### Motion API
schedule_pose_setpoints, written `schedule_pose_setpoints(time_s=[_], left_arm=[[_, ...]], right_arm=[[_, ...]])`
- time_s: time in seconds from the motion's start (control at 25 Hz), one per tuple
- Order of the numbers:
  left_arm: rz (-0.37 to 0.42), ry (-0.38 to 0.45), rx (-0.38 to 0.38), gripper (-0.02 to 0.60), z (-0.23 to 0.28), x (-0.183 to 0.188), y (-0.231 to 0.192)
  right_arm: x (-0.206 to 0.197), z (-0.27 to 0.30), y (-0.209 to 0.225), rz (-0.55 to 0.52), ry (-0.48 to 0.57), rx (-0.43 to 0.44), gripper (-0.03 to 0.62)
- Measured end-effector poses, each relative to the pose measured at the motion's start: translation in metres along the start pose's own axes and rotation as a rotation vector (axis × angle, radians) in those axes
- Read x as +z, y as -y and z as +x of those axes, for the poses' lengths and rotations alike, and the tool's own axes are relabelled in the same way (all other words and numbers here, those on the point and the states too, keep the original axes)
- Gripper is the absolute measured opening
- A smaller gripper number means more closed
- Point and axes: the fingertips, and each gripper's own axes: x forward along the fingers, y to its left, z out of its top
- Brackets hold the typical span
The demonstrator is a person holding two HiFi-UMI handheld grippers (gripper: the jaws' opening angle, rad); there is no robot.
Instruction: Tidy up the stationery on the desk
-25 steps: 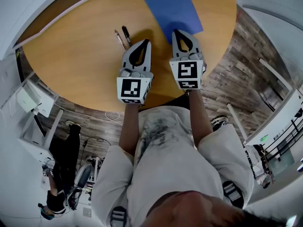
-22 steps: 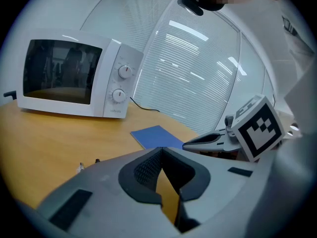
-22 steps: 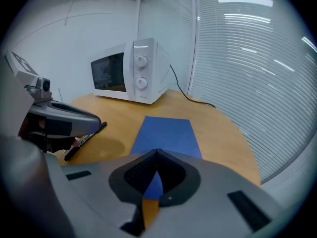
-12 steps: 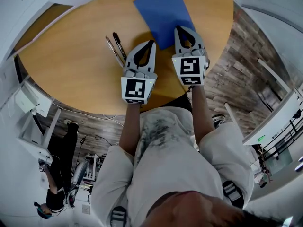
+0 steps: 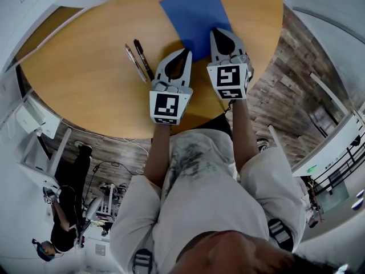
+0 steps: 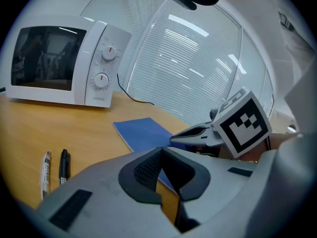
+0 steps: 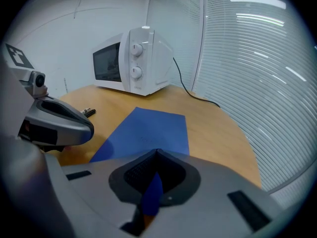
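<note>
A blue notebook (image 5: 195,15) lies flat on the round wooden table (image 5: 85,90). Left of it, a silver pen (image 5: 134,63) and a black pen (image 5: 143,59) lie side by side. My left gripper (image 5: 186,51) is shut and empty, hovering between the pens and the notebook's near corner. My right gripper (image 5: 218,32) is also shut and empty, its tips over the notebook's near edge. The left gripper view shows the left gripper (image 6: 159,151), the notebook (image 6: 143,133), both pens (image 6: 54,165) and the right gripper's marker cube (image 6: 242,123). In the right gripper view, the right gripper (image 7: 157,153) points over the notebook (image 7: 148,128).
A white microwave (image 6: 59,66) stands at the table's far side, with a cable (image 6: 131,95) running behind it; the right gripper view shows this microwave (image 7: 131,61) too. The table's near edge (image 5: 120,135) curves just in front of the person. Glass walls with blinds (image 7: 257,58) lie beyond.
Both grippers have edged forward over the table. The right one now reaches further over the notebook's near edge, and the left one sits further from the pens. Both stay shut.
</note>
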Motion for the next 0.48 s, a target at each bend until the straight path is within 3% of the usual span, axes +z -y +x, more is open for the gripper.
schedule_pose_setpoints(time_s=[0.48], left_arm=[[-0.021,0.005,0.025,0.009,-0.012,0.0,-0.011]], right_arm=[[-0.004,0.003,-0.012,-0.024,-0.005,0.012,0.063]])
